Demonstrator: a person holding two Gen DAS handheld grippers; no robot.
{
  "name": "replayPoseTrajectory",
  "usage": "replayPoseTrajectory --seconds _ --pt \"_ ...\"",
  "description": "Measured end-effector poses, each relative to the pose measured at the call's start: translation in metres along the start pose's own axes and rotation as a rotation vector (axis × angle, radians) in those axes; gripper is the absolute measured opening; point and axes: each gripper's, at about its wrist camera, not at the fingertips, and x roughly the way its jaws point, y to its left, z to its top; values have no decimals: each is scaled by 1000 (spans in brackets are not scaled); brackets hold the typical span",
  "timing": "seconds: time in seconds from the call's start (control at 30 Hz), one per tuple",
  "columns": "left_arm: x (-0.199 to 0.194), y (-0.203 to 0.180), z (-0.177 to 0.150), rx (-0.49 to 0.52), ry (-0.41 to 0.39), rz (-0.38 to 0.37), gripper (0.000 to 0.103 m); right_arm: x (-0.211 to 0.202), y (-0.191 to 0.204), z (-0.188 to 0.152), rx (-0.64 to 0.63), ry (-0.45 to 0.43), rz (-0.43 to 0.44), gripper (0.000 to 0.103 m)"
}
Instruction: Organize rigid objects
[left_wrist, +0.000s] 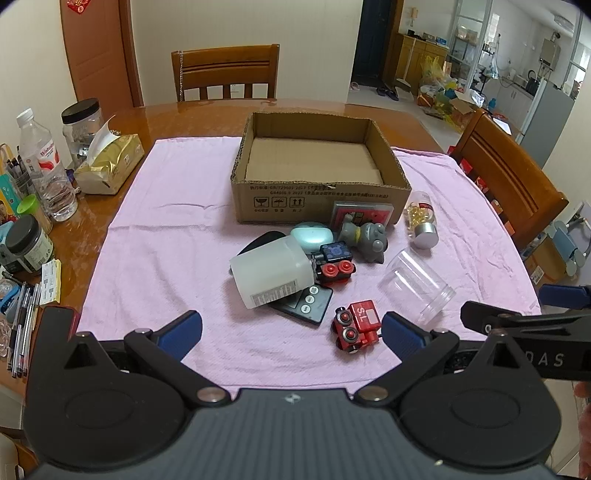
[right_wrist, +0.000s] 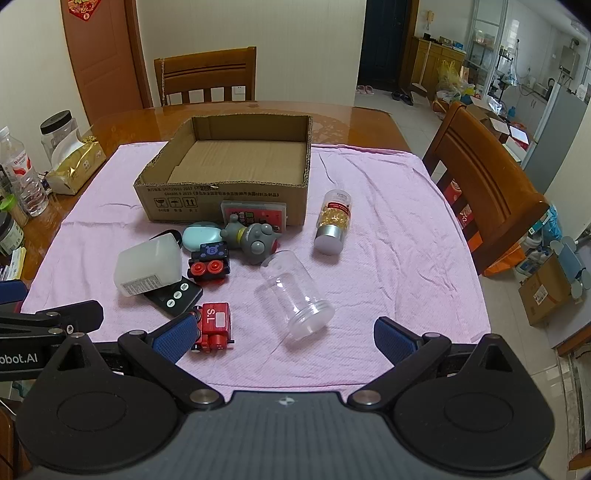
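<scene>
An empty cardboard box stands on a pink cloth. In front of it lie a white plastic bottle, a black remote, a red toy train, a black-and-red toy car, a grey figurine, a teal case, a card box, a clear jar and a capsule bottle. My left gripper and right gripper are open, empty, near the cloth's front edge.
On the table's left stand a water bottle, a tissue pack, jars and pens. Wooden chairs stand behind the table and at its right. The wooden table's bare rim surrounds the cloth.
</scene>
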Motion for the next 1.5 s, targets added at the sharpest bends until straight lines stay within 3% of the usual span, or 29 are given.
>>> replayPoseTrajectory --seconds 1.5 --pt "-4 -21 12 -17 -11 21 102 0 -24 11 -7 -20 24 103"
